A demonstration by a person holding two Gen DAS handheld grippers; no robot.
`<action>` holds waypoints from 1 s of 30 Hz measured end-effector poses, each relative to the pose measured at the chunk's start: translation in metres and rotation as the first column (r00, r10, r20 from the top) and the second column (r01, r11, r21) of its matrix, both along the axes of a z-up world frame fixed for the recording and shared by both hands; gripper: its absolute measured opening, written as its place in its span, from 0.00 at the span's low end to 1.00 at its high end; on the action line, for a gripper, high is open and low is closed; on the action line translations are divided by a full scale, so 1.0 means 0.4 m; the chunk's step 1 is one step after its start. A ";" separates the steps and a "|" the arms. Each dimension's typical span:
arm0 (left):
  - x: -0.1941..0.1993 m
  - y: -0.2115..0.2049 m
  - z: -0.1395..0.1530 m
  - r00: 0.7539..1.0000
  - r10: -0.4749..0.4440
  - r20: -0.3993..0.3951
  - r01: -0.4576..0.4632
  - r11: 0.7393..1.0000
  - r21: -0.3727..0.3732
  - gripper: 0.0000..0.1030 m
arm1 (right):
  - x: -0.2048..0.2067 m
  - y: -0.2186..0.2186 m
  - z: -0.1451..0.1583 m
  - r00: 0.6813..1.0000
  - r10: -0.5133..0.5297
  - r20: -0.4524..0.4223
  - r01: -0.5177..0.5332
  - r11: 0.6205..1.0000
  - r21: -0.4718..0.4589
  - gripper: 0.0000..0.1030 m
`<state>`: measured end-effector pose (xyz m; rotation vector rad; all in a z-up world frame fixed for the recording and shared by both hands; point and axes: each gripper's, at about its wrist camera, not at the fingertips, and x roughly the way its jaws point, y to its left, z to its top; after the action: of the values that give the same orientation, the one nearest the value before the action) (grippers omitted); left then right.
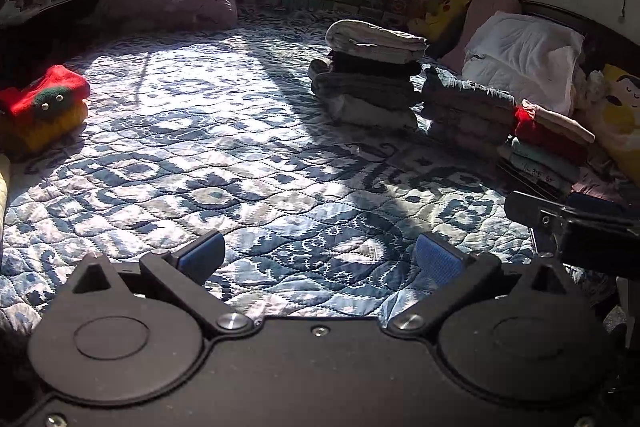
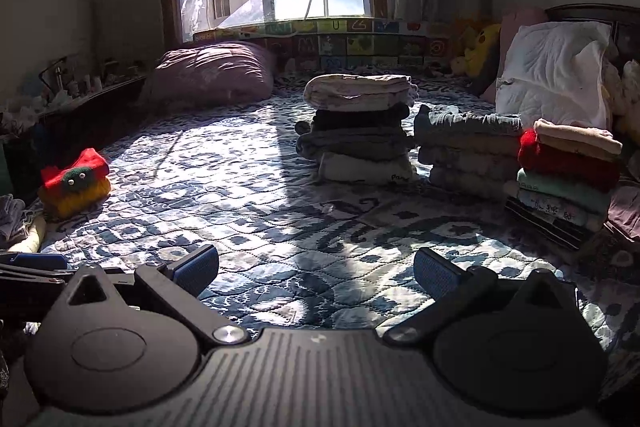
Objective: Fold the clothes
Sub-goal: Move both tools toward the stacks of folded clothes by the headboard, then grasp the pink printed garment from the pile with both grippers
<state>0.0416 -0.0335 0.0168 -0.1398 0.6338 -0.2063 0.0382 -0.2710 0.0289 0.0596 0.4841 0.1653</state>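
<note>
**Two open claws are waiting over a bed full of folded piles**

The left gripper [image 1: 320,255] is hanging low over the blue quilt [image 1: 248,155]. Its jaws are standing wide apart and holding nothing. The right gripper [image 2: 316,269] is doing the same, just beside it, also spread wide and holding nothing.

The clothes are sitting in neat piles. A tall stack [image 2: 360,131] with a pale top is standing in the middle of the bed. A grey stack [image 2: 468,151] is standing just beside it. A colourful stack [image 2: 568,171] with a red layer is standing near the white pillow [image 2: 560,75]. A small red and yellow pile [image 2: 76,183] is sitting well apart, on the far left. Some crumpled cloth [image 2: 16,219] is showing at the left edge, but it is too cut off to say what it is.

No loose garment is lying on the quilt between the claws, so this could be a pause between clothes or the job all done.

What could go wrong? The tall stack is looking a bit wobbly, so a bump from a claw could be tipping it over. The colourful stack is leaning out near the edge, so a nudge could be spilling it.
</note>
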 end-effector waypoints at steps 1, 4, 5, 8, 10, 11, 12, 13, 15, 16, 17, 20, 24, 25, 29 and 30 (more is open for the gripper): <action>0.025 -0.015 -0.002 1.000 -0.009 -0.002 0.009 1.000 0.012 0.99 | 0.021 -0.016 -0.007 1.000 -0.005 -0.001 0.005 1.000 0.004 1.00; 0.102 -0.060 -0.006 0.999 -0.041 0.004 0.041 0.999 0.036 0.99 | 0.070 -0.081 -0.029 0.999 -0.035 -0.003 0.035 0.998 0.049 1.00; 0.124 -0.075 -0.005 0.998 -0.061 0.006 0.061 0.998 0.029 0.99 | 0.083 -0.107 -0.035 0.999 -0.052 -0.001 0.052 0.996 0.067 1.00; 0.200 -0.144 0.001 0.991 -0.133 0.012 0.133 0.991 -0.001 0.99 | 0.114 -0.188 -0.048 0.993 -0.122 0.004 0.121 0.988 0.093 1.00; 0.241 -0.200 0.003 0.984 -0.177 0.023 0.177 0.984 -0.005 0.98 | 0.131 -0.254 -0.053 0.985 -0.175 -0.003 0.174 0.980 0.101 1.00; 0.267 -0.240 0.004 0.978 -0.205 0.029 0.205 0.979 -0.004 0.98 | 0.140 -0.287 -0.055 0.980 -0.201 -0.006 0.201 0.974 0.104 1.00; 0.281 -0.265 0.005 0.973 -0.229 0.035 0.229 0.973 -0.008 0.98 | 0.149 -0.320 -0.058 0.974 -0.226 -0.007 0.225 0.968 0.107 1.00; 0.300 -0.299 0.006 0.965 -0.258 0.044 0.259 0.966 -0.014 0.97 | 0.158 -0.353 -0.058 0.969 -0.247 -0.004 0.246 0.963 0.110 1.00; 0.344 -0.369 0.005 0.946 -0.320 0.052 0.322 0.946 -0.039 0.92 | 0.175 -0.433 -0.054 0.955 -0.297 0.007 0.293 0.947 0.128 0.99; 0.367 -0.404 0.005 0.935 -0.351 0.057 0.354 0.934 -0.053 0.84 | 0.185 -0.476 -0.051 0.946 -0.323 0.013 0.318 0.938 0.141 0.99; 0.390 -0.442 0.008 0.924 -0.376 0.065 0.380 0.923 -0.063 0.81 | 0.194 -0.517 -0.047 0.938 -0.347 0.019 0.340 0.927 0.155 0.99; 0.459 -0.555 0.015 0.890 -0.448 0.090 0.455 0.886 -0.091 0.70 | 0.232 -0.628 -0.038 0.910 -0.413 0.039 0.402 0.901 0.165 0.94; 0.546 -0.702 0.025 0.840 -0.526 0.137 0.541 0.832 -0.123 0.66 | 0.286 -0.764 -0.030 0.876 -0.479 0.056 0.464 0.869 0.174 0.76; 0.566 -0.735 0.028 0.830 -0.538 0.147 0.556 0.821 -0.131 0.64 | 0.300 -0.791 -0.030 0.872 -0.486 0.057 0.471 0.865 0.177 0.75; 0.645 -0.846 0.037 0.812 -0.559 0.167 0.583 0.793 -0.179 0.64 | 0.357 -0.862 -0.028 0.861 -0.503 0.070 0.487 0.857 0.167 0.71; 0.663 -0.864 0.036 0.812 -0.560 0.164 0.583 0.791 -0.188 0.64 | 0.372 -0.878 -0.029 0.862 -0.503 0.069 0.486 0.857 0.171 0.68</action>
<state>0.3066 -0.3792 0.0313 -0.1562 0.5356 -0.8787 0.1871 -0.6221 0.0172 0.3175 0.3301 -0.3051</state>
